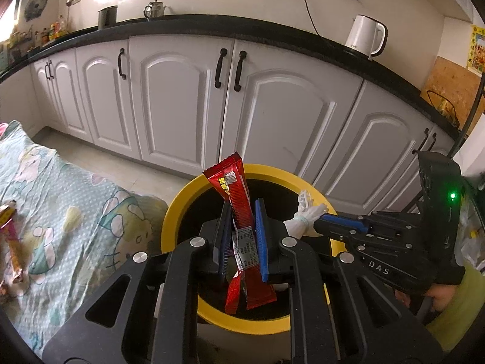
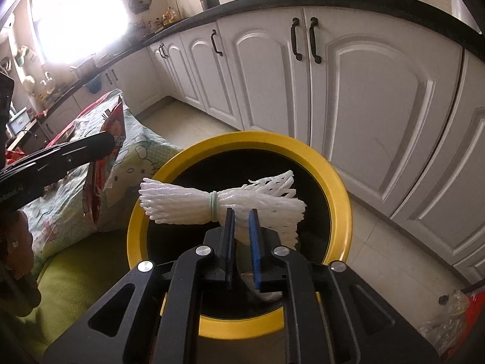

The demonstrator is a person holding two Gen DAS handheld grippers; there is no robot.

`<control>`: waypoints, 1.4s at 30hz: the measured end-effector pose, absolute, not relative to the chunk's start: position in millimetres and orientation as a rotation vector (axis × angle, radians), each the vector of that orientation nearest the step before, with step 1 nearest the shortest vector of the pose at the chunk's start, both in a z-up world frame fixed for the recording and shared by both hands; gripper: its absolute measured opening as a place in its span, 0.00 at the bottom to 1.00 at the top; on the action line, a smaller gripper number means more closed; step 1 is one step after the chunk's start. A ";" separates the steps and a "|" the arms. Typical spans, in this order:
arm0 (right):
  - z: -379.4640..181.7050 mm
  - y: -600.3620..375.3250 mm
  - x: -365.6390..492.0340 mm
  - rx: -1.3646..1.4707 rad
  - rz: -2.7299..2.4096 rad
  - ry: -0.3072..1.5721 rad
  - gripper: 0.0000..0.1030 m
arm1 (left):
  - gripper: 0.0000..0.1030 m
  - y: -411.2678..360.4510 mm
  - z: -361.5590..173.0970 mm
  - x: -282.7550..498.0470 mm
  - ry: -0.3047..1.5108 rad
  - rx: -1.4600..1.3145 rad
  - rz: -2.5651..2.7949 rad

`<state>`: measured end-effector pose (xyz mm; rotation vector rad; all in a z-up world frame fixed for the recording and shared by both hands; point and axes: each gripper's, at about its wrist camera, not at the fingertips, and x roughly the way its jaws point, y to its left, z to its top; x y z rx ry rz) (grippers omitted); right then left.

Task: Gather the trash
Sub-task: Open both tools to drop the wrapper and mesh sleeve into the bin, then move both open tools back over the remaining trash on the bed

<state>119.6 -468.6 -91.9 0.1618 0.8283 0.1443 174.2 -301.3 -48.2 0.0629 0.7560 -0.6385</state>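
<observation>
My left gripper [image 1: 242, 209] is shut on a red snack wrapper [image 1: 239, 212] and holds it upright over the yellow-rimmed trash bin [image 1: 175, 209]. My right gripper [image 2: 241, 215] is shut on a white foam net bundle [image 2: 194, 201] tied with a green band, held over the same bin [image 2: 339, 188]. In the left wrist view the right gripper [image 1: 336, 221] comes in from the right with the foam net [image 1: 306, 218]. In the right wrist view the left gripper's body [image 2: 60, 154] and the red wrapper [image 2: 106, 151] show at the left.
A table with a patterned cloth [image 1: 66, 212] lies left of the bin, with a pink and yellow wrapper [image 1: 12, 242] on it. White cabinets [image 1: 182, 97] with a black counter stand behind. A white kettle [image 1: 366, 36] sits on the counter.
</observation>
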 end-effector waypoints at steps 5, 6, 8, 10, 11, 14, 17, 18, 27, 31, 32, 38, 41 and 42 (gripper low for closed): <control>-92.0 -474.9 119.5 0.189 0.127 0.828 0.24 | 0.40 -298.0 -47.3 175.7 0.754 0.045 -0.629; -91.6 -476.4 119.1 0.194 0.120 0.825 0.30 | 0.43 -296.2 -46.8 175.4 0.752 0.041 -0.624; -89.8 -479.0 117.8 0.208 0.112 0.814 0.31 | 0.51 -291.4 -45.9 175.8 0.752 0.025 -0.610; -87.6 -479.4 117.1 0.210 0.106 0.808 0.33 | 0.62 -284.1 -44.8 176.5 0.760 -0.006 -0.596; -85.5 -479.7 116.3 0.211 0.098 0.801 0.38 | 0.66 -280.1 -43.5 176.4 0.758 -0.019 -0.588; -79.1 -479.7 114.2 0.219 0.096 0.779 0.46 | 0.79 -268.9 -38.7 175.0 0.742 -0.028 -0.548; -70.0 -475.2 112.7 0.208 0.094 0.756 0.52 | 0.84 -256.7 -33.0 173.2 0.720 -0.029 -0.501; -67.3 -474.3 114.6 0.207 0.096 0.749 0.55 | 0.87 -253.6 -31.6 172.8 0.714 -0.028 -0.488; -31.3 -432.1 112.2 0.145 0.185 0.672 0.64 | 0.88 -201.9 -18.2 167.2 0.663 -0.056 -0.349; -16.2 -407.9 112.7 0.126 0.248 0.652 0.64 | 0.89 -182.5 -8.2 160.6 0.613 -0.037 -0.285; -13.8 -403.3 113.3 0.124 0.259 0.650 0.64 | 0.89 -177.6 -6.0 158.5 0.598 -0.030 -0.271; -3.6 -368.1 120.1 0.111 0.338 0.657 0.64 | 0.89 -146.3 9.8 149.9 0.524 -0.022 -0.191; 3.3 -345.8 123.0 0.092 0.384 0.654 0.64 | 0.89 -130.8 16.1 148.8 0.504 -0.038 -0.166; 5.8 -338.4 124.6 0.085 0.398 0.651 0.64 | 0.89 -126.7 17.6 149.0 0.498 -0.042 -0.158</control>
